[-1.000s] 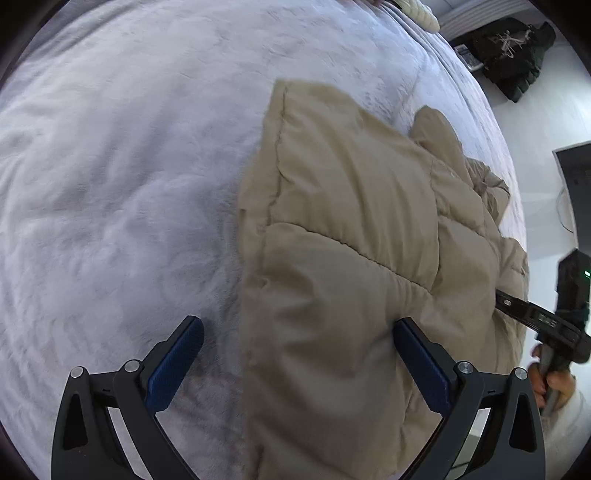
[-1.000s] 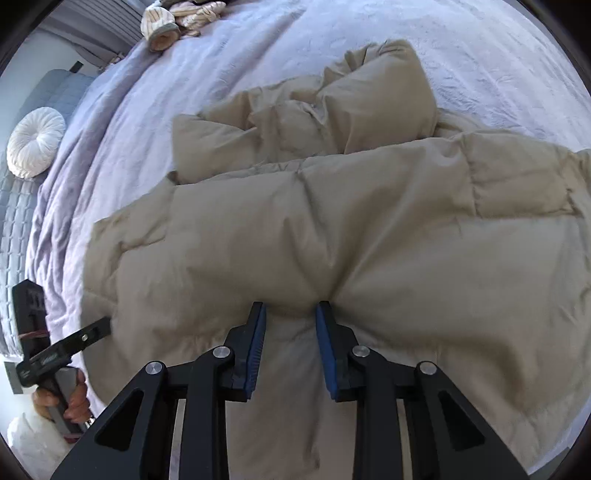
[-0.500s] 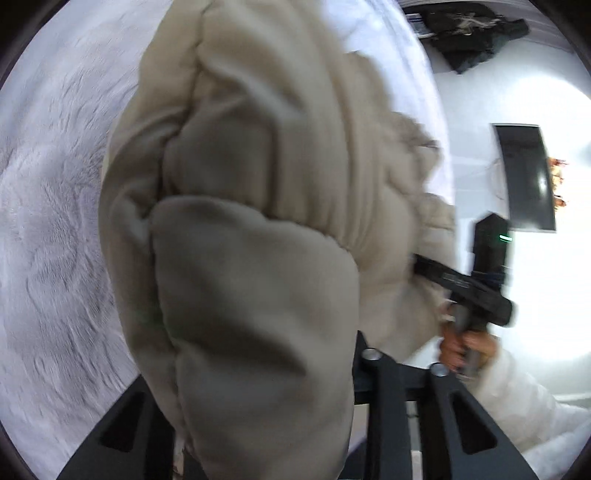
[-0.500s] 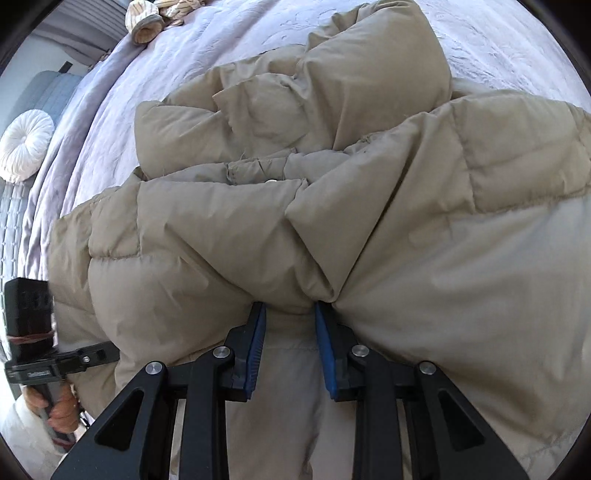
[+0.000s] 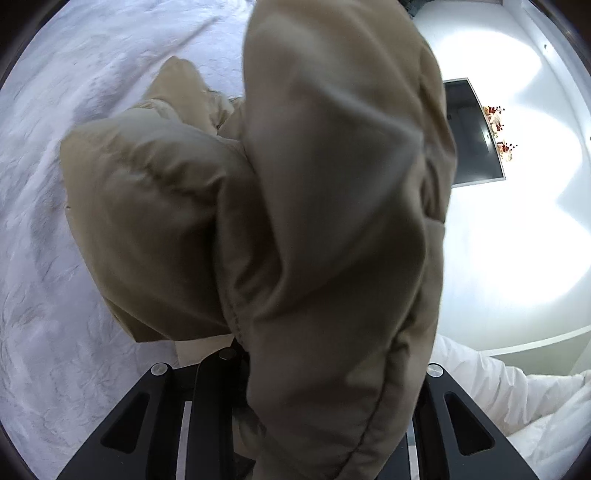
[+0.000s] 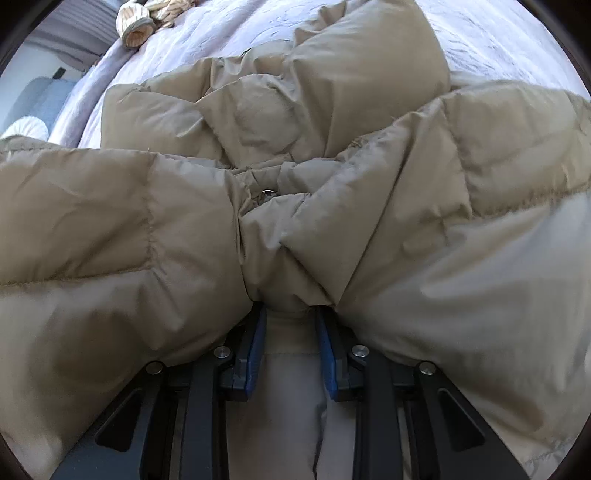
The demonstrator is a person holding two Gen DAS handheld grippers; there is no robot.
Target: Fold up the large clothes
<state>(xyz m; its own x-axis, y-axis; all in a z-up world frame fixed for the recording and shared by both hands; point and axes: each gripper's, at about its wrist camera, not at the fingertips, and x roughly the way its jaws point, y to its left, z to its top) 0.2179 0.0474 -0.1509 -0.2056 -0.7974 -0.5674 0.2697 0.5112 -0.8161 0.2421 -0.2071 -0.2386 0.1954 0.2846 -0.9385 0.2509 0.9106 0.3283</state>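
Note:
A tan puffer jacket [image 6: 147, 229] lies on the bed and fills most of the right wrist view. My right gripper [image 6: 290, 325] points steeply down, its blue pads [image 6: 258, 332] shut on a pinched fold of the jacket's edge. A metal snap [image 6: 269, 192] shows where the folds meet. In the left wrist view a thick bunch of the jacket [image 5: 332, 221] hangs lifted right in front of the lens. My left gripper [image 5: 258, 354] is shut on that bunch, and the cloth hides its fingertips. A far part of the jacket [image 5: 177, 92] still rests on the bed.
The pale lavender bed cover [image 5: 55, 295] spreads left of the jacket. Beige knitted items [image 6: 136, 29] lie at the bed's far corner, with a round white cushion [image 6: 22, 129] beyond the edge. A dark screen [image 5: 476, 133] hangs on the white wall. A white sleeve [image 5: 517, 406] is at lower right.
My left gripper went from wide open over the jacket's edge to shut on it, then lifted the bunch up and swung it across. The right gripper kept its grip and barely moved.

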